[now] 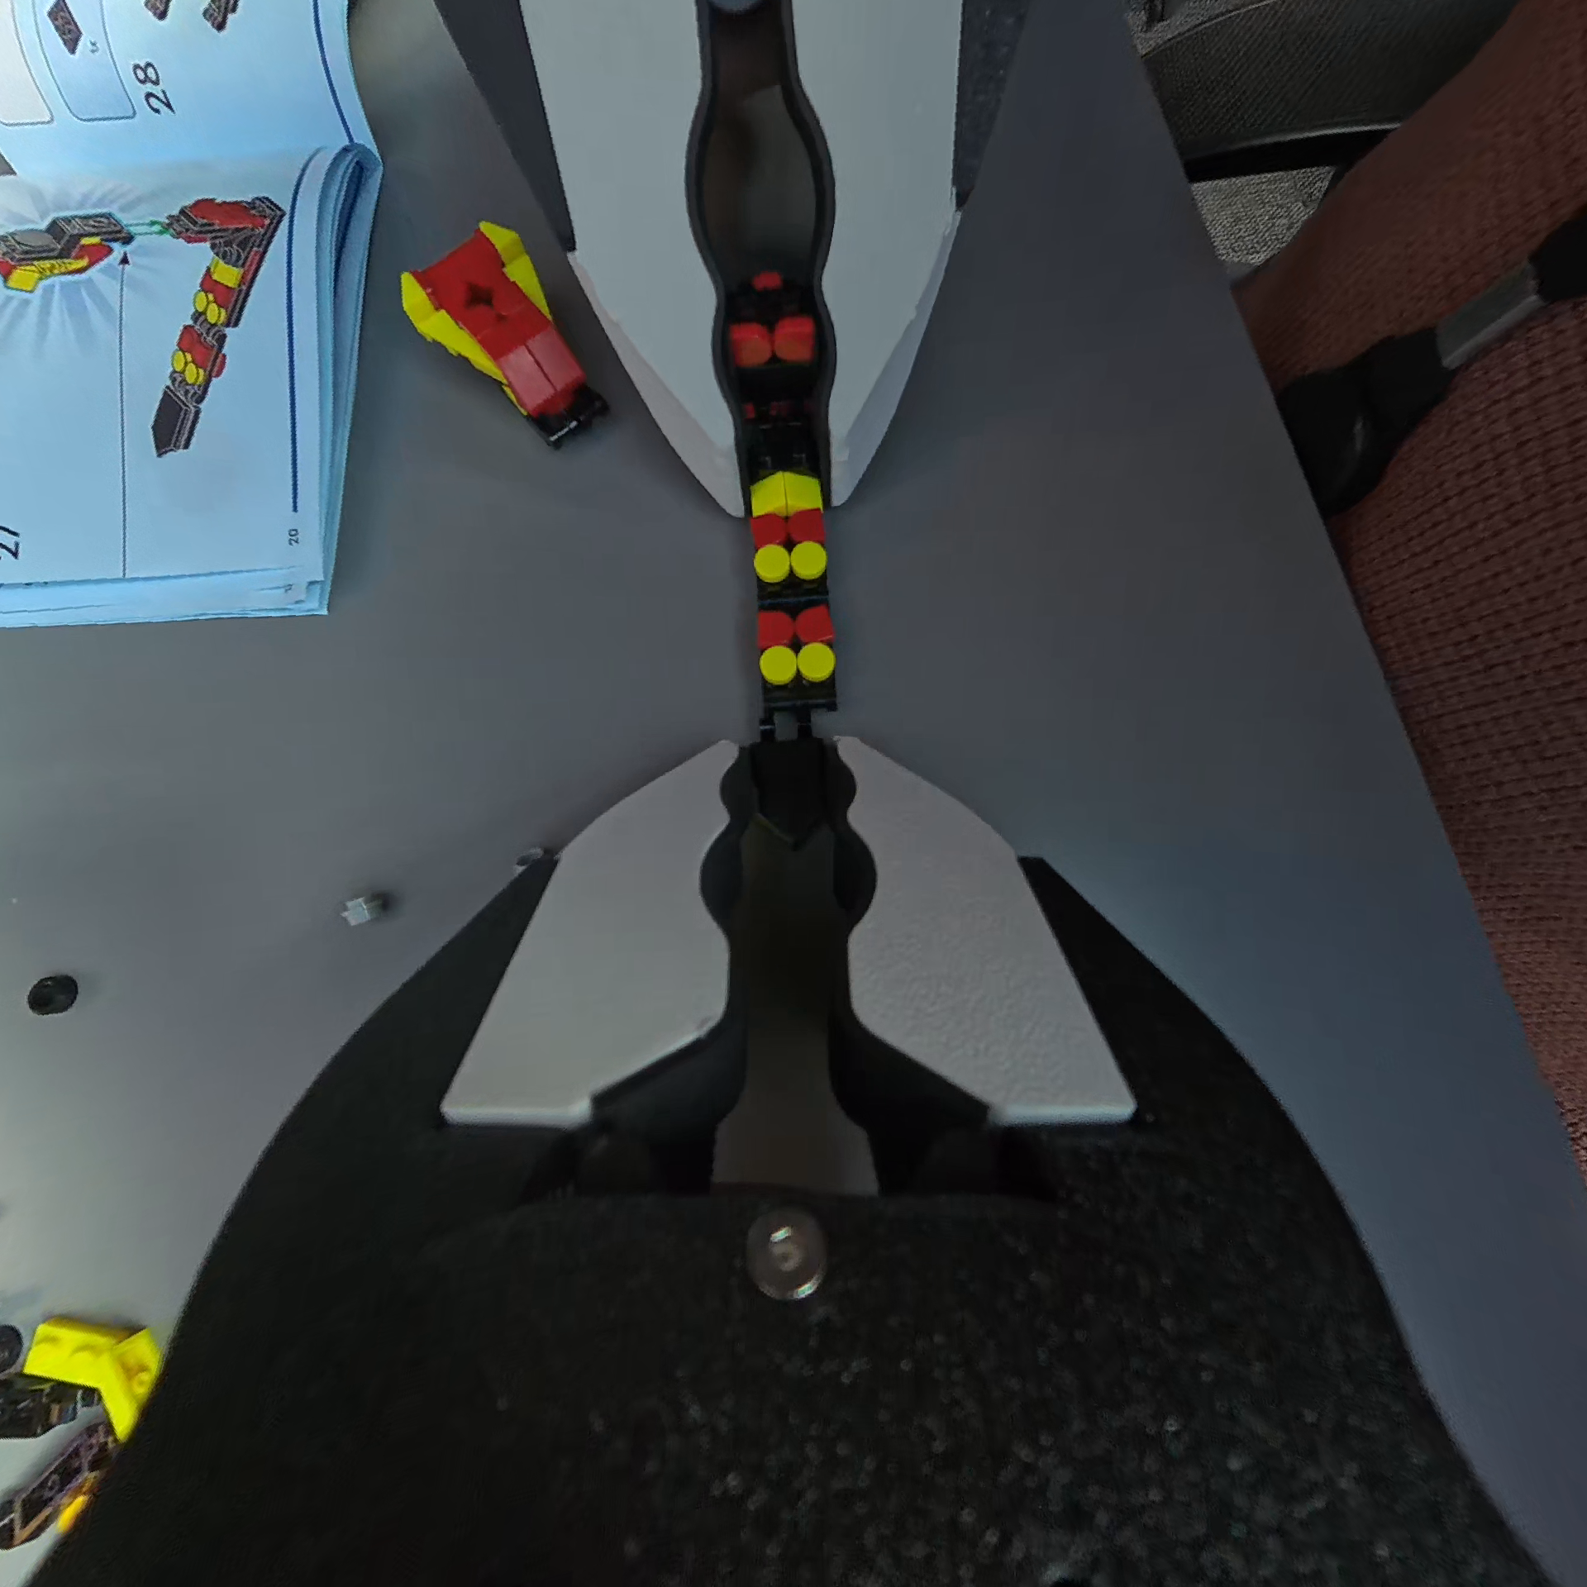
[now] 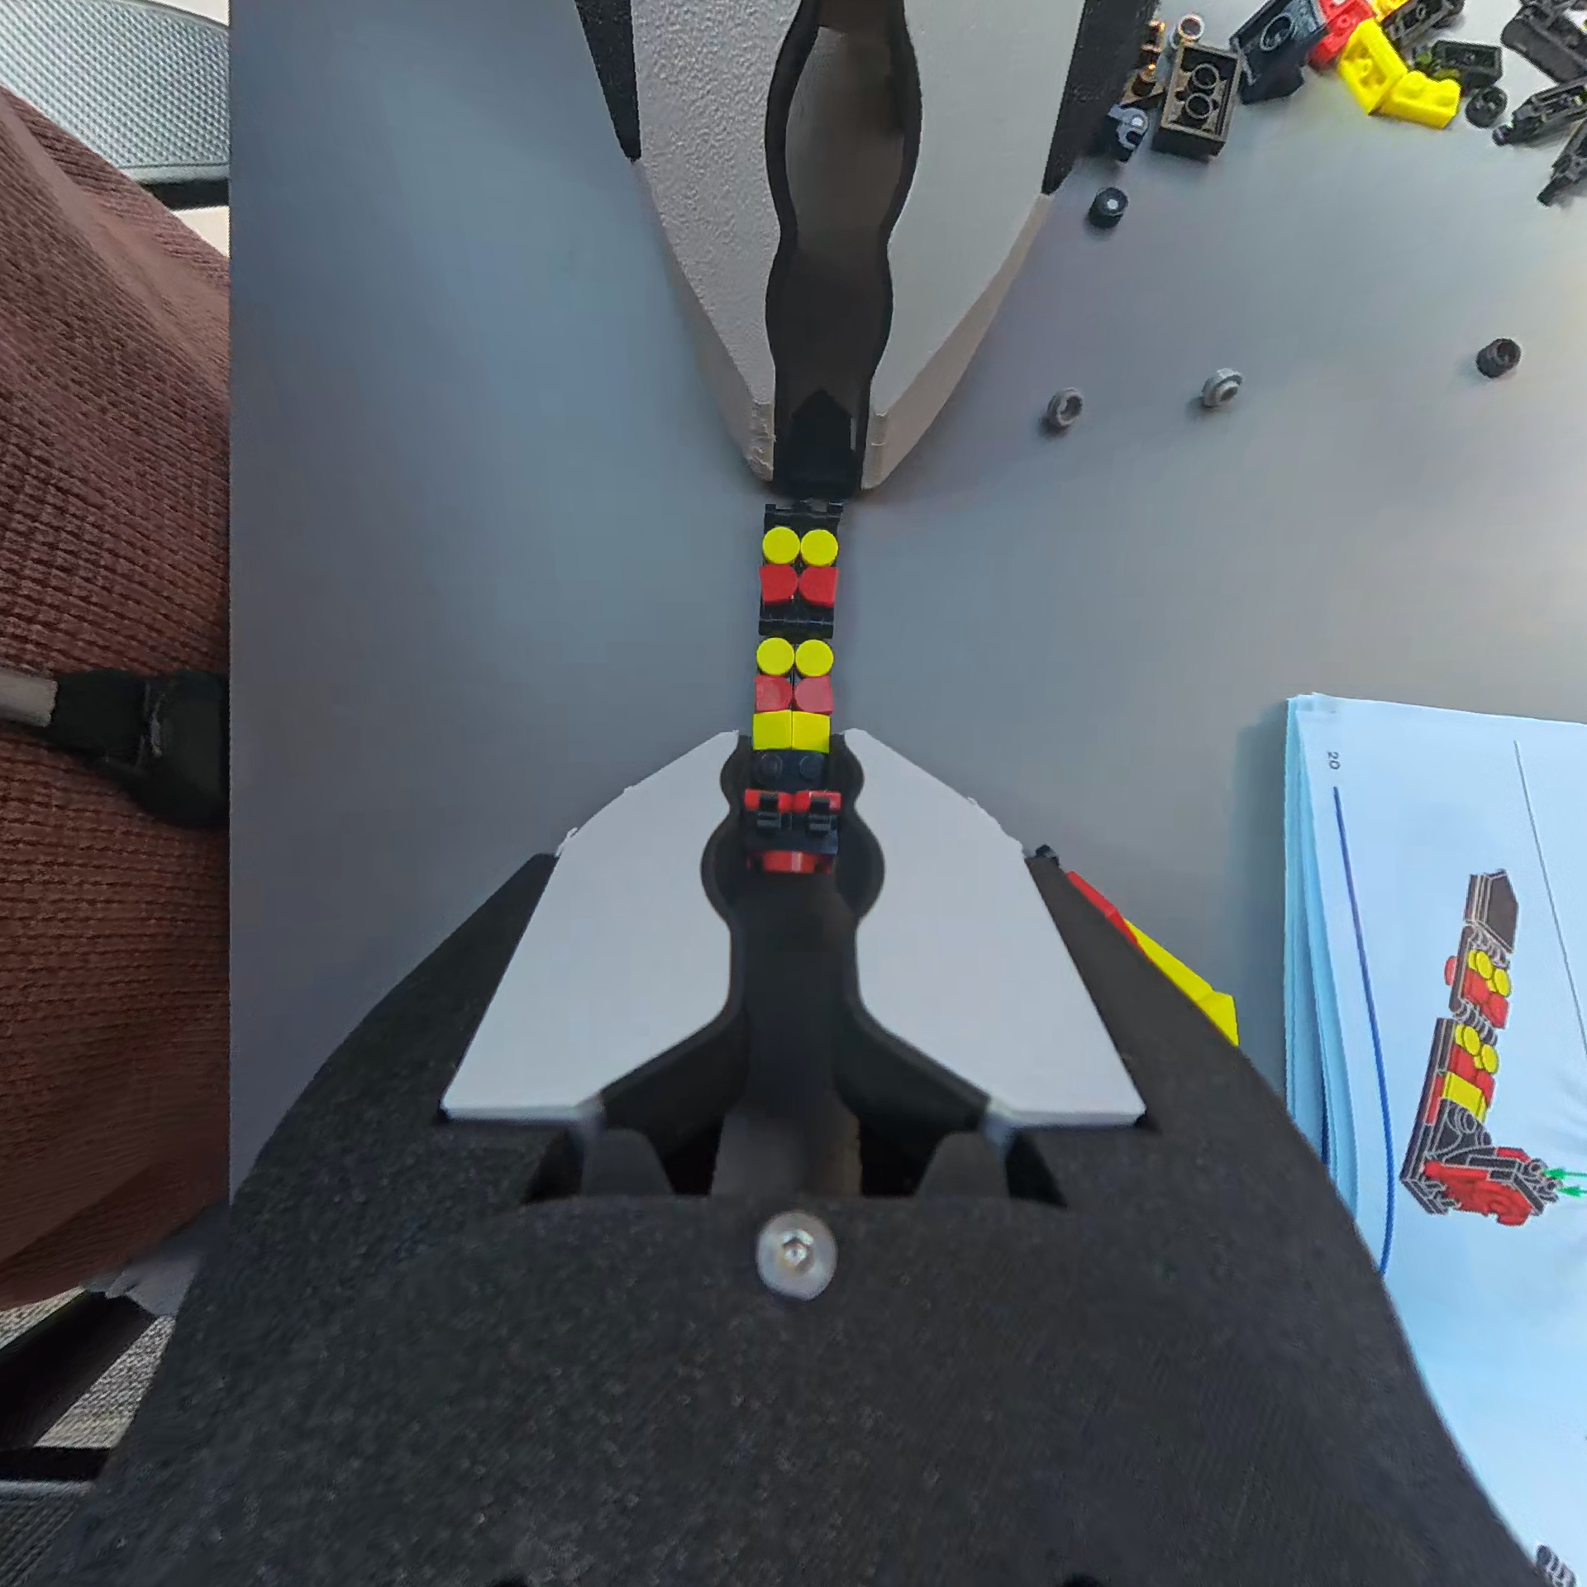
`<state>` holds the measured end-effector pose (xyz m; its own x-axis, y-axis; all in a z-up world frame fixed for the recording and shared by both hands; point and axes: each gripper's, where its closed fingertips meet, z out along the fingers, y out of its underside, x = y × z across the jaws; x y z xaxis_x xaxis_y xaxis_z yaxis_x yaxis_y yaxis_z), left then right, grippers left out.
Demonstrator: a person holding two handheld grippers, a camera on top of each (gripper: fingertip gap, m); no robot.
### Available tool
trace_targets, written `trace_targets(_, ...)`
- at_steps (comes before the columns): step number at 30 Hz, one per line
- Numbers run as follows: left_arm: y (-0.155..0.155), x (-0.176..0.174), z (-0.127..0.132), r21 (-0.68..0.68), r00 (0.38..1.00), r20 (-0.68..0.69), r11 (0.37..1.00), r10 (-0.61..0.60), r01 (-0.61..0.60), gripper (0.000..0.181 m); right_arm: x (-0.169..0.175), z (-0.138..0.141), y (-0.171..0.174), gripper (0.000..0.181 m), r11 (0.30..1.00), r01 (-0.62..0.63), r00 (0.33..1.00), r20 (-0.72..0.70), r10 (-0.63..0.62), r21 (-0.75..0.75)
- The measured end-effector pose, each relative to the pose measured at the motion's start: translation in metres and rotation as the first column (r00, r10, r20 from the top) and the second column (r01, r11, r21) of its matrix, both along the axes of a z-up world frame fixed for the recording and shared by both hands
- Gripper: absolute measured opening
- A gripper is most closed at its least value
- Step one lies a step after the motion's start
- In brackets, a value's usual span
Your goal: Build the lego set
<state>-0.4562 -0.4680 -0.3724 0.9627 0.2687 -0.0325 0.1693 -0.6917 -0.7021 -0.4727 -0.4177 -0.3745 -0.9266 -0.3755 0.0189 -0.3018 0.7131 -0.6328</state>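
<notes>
A long narrow lego strip (image 1: pixel 794 601), black with pairs of red and yellow studs, is held level above the grey table between both grippers, which face each other. My left gripper (image 1: pixel 790 756) is shut on the strip's black pointed end. My right gripper (image 2: pixel 792 747) is shut on the opposite end, where red and black clip pieces sit between its fingers. The strip also shows in the right wrist view (image 2: pixel 797 635). The right gripper shows at the top of the left wrist view (image 1: pixel 786 507); the left gripper shows at the top of the right wrist view (image 2: pixel 816 481).
A red and yellow sub-build (image 1: pixel 502 331) lies by the open blue instruction booklet (image 1: pixel 172 343). A pile of loose black, yellow and red pieces (image 2: pixel 1374 77) and several small round pieces (image 2: pixel 1065 408) lie on the table. The table edge (image 2: pixel 229 773) borders a brown chair cushion (image 2: pixel 103 515).
</notes>
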Motion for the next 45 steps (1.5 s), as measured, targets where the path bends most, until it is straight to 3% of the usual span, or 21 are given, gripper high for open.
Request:
trace_targets(1,-0.0001,-0.0001,0.0,-0.002,1.0,0.0,1.0,0.0,0.0,0.016,-0.0003,-0.0001,0.0,0.017,1.0,-0.003,1.0,0.001,0.003,0.007)
trace_targets(24,0.0023,0.0022,0.0037,0.038,0.999,-0.044,0.999,0.0,0.002,0.016,-0.0016,-0.0004,-0.0013,0.016,0.998,-0.01,1.0,0.001,0.01,0.057)
trace_targets(45,0.0035,0.0013,0.0019,0.04,1.0,0.003,0.999,0.021,-0.021,0.015,-0.001,0.0,-0.004,0.016,0.998,0.013,1.0,0.012,-0.014,0.059)
